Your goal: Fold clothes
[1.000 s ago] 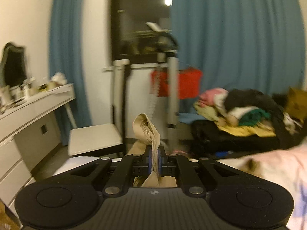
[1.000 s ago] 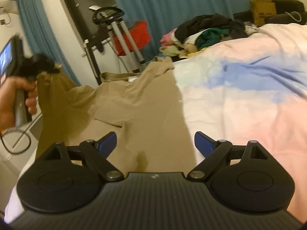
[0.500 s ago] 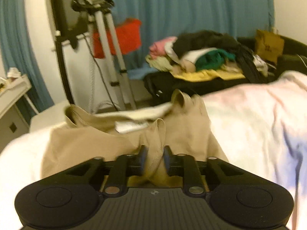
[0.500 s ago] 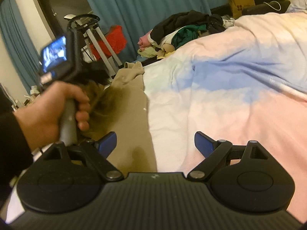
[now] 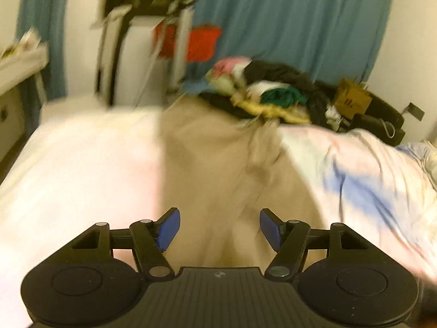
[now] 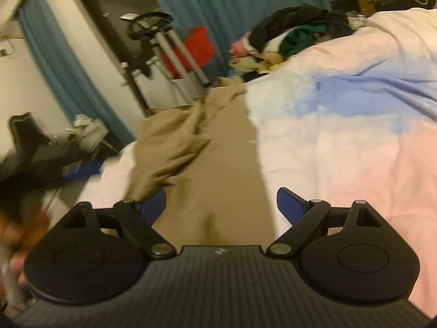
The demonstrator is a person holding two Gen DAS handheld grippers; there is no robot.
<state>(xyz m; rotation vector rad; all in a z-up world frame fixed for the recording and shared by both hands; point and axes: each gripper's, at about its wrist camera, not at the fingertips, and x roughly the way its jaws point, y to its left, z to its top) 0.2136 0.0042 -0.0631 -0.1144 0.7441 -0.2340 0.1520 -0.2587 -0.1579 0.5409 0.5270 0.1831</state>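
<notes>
Your left hand-held gripper [image 5: 220,228] is spread wide and empty above the tan garment [image 5: 218,169], which lies lengthwise on the bed [image 5: 82,164]. Your right hand-held gripper [image 6: 221,205] is also spread, hovering over the garment's near end.

Both wrist views low over the bed [image 5: 82,169], facing curtains [image 6: 218,0], sharing tan garment [image 5: 213,164]
</notes>
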